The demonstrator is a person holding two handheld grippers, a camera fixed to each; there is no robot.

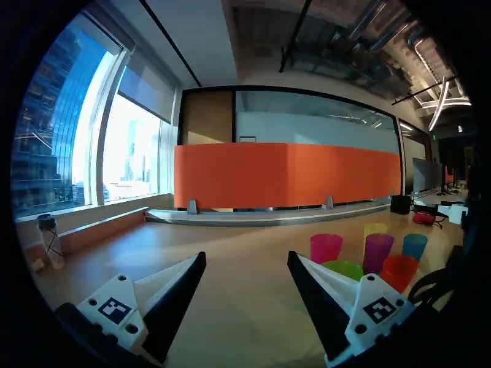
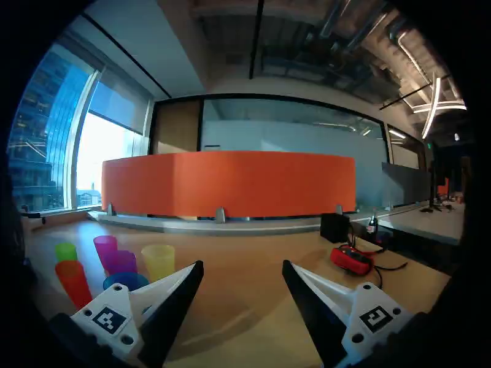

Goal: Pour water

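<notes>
Fingers (image 1: 175,300) spread on left gripper (image 1: 246,254), right gripper (image 2: 242,264); cups (image 1: 377,248) on table (image 1: 245,319).

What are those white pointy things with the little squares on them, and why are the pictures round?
Those are the fingers of two grabbing tools. A person holds one tool in each hand. A small camera rides on each tool and looks forward along its fingers. The camera's lens bends the picture round. One picture comes from the left gripper, the other from the right gripper. Both look across a wooden table towards an orange screen. Colourful cups stand on the table. In the right gripper view, a red thing with cables lies there too. Both pairs of fingers are open and hold nothing.
</notes>
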